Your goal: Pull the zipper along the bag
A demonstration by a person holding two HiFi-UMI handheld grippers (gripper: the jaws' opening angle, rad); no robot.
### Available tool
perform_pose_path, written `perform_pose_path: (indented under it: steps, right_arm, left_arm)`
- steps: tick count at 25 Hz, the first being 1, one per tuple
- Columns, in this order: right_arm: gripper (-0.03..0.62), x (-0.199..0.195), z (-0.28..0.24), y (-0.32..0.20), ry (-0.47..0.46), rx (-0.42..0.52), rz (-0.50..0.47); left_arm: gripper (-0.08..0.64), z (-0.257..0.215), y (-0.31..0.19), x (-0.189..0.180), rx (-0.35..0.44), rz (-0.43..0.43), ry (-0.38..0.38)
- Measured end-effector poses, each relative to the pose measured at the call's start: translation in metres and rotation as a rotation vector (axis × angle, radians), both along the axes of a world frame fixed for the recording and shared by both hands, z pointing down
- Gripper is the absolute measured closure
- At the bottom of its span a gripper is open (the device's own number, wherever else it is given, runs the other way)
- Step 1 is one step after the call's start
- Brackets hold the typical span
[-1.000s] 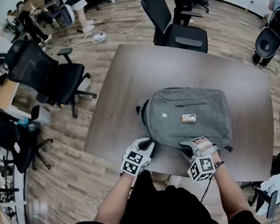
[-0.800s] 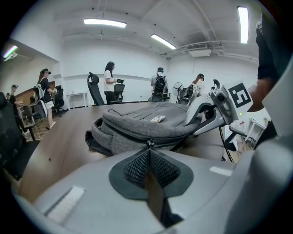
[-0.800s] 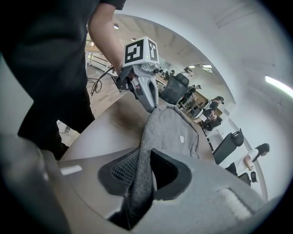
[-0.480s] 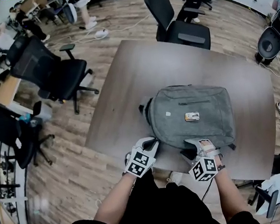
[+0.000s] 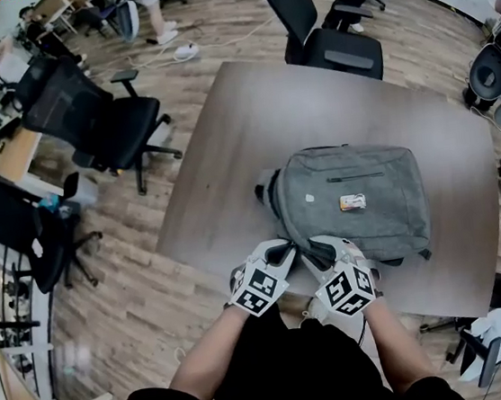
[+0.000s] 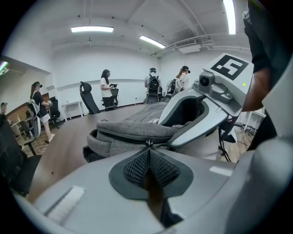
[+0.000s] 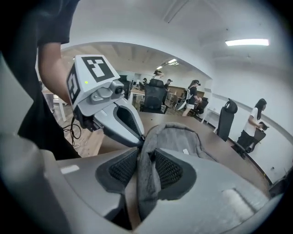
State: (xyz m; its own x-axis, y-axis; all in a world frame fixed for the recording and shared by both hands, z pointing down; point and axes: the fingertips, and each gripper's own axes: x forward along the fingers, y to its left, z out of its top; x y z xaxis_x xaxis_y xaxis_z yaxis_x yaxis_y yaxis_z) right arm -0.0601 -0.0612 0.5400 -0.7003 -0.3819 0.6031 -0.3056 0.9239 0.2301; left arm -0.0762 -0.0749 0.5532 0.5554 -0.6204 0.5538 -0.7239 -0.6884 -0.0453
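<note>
While the grey fabric backpack point(image 5: 355, 200) lies flat on the brown wooden table point(image 5: 250, 122), its long axis follows the table's near edge, with its dark strap end pointing left. At the corner nearest that edge, the left gripper point(image 6: 149, 151) pinches the small metal zipper pull point(image 6: 149, 142). The right gripper point(image 7: 145, 157), its jaws just closing, clamps a fold of the backpack's fabric.

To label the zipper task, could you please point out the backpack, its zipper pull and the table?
backpack point(image 5: 371, 220), head view, its grey front panel
zipper pull point(image 6: 149, 143), left gripper view, its metal loop
table point(image 5: 310, 97), head view, bare brown top, far side
</note>
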Motion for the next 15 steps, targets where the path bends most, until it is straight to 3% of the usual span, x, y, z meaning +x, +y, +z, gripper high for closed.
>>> perform_pose_path:
  steps: [5,11,15]
  right_arm:
    - [0.517,0.0015,0.0022,0.0027,-0.013,-0.032,0.048]
    - [0.529,-0.0008,0.0033,0.0043,0.048,0.006,0.020]
    - [0.532,0.0008,0.0030,0.0071,0.088,0.051,-0.011]
  left_arm:
    - [0.534,-0.0002,0.0073,-0.0016,-0.008,0.019,-0.024]
    - [0.534,0.0044,0.0052,-0.0072,-0.038,0.004,0.076]
    - [0.534,0.0037,0.0043,-0.0077,-0.045,0.018,0.079]
